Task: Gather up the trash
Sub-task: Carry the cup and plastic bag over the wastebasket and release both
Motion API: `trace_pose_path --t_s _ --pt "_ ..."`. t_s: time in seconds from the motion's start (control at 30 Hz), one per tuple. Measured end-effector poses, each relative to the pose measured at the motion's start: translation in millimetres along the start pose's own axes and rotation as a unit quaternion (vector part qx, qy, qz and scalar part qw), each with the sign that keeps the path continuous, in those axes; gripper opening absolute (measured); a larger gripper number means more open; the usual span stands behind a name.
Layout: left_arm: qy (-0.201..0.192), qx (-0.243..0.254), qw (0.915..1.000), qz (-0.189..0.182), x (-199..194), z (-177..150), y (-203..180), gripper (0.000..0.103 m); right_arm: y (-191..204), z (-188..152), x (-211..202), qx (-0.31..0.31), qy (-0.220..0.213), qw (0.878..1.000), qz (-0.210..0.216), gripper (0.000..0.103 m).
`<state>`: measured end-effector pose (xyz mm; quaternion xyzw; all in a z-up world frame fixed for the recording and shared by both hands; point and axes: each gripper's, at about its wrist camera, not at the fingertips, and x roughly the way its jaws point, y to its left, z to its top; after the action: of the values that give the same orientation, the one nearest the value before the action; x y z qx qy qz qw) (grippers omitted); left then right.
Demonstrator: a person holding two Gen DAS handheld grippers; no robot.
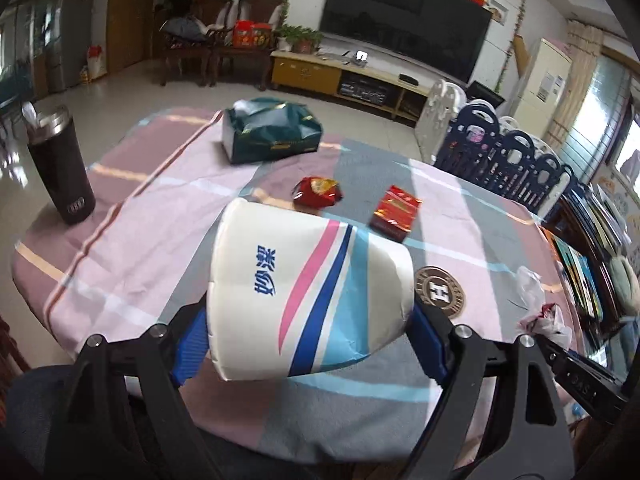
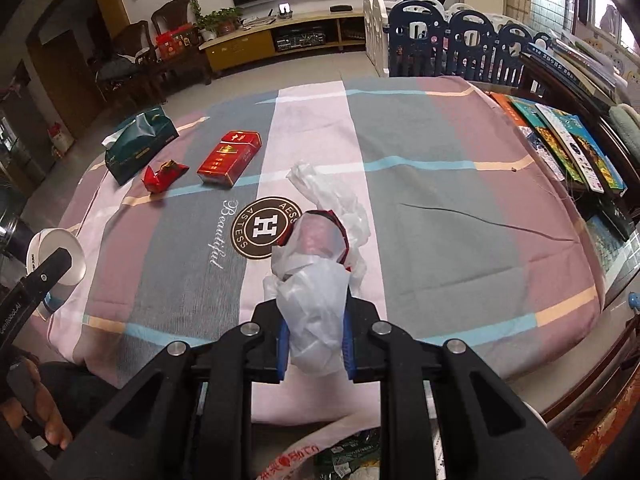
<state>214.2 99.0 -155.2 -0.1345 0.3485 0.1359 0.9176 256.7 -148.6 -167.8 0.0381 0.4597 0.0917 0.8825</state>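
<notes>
now crumpled plastic bag (image 2: 316, 300) pinched between right tongs (image 2: 316, 344), above tablecloth (image 2: 440, 200).

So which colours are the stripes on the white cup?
Pink, dark blue and light blue, on the white cup; clearest in the left wrist view.

daylight from right-side windows | floor glare | fisheye edges warped, dark | slight blur

home living room: big tv (image 1: 404, 20), wooden armchairs (image 1: 224, 36), baby fence (image 2: 452, 48)
</notes>
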Motion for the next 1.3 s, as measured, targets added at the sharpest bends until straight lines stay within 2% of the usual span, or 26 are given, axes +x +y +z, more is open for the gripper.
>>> trace_pose_path --t_s 0.2,0.37,0.53,0.67,0.8,0.97,1.03,1.3 --pt "-0.039 0.037 0.9984 -0.018 -61.6 -0.4 -25.9 0.084 -2.5 -6.7 -58.3 0.004 -0.047 0.999 0.022 0.022" --pt "-0.045 0.054 0.9968 -0.037 -96.6 -5.2 -41.8 0.084 -9.2 -20.1 -108.1 0.002 -0.078 0.996 0.037 0.022" --pt "-0.045 0.074 0.9945 -0.059 -123.9 -17.3 -61.5 0.084 -24.0 -38.6 -149.3 0.001 -0.100 0.994 0.033 0.022" --pt "-0.048 0.104 0.9898 -0.085 -147.4 -31.6 -85.9 0.084 -43.0 -57.0 -183.2 0.004 -0.113 0.993 0.025 0.022" --pt "-0.032 0.147 0.9807 -0.125 -166.1 -54.6 -119.3 0.084 -61.5 -71.8 -212.8 0.007 -0.129 0.992 0.004 0.022" --pt "-0.021 0.225 0.9639 -0.140 -176.7 -94.1 -155.4 0.084 -85.0 -88.0 -216.7 0.026 -0.114 0.993 -0.004 0.022" --pt "-0.018 0.240 0.9605 -0.140 -176.6 -101.4 -161.6 0.084 -92.8 -94.2 -208.9 0.041 -0.097 0.994 -0.002 0.022" --pt "0.006 0.218 0.9666 -0.135 -160.3 -97.3 -151.8 0.084 -100.4 -108.0 -186.2 0.062 -0.056 0.996 0.003 0.022"
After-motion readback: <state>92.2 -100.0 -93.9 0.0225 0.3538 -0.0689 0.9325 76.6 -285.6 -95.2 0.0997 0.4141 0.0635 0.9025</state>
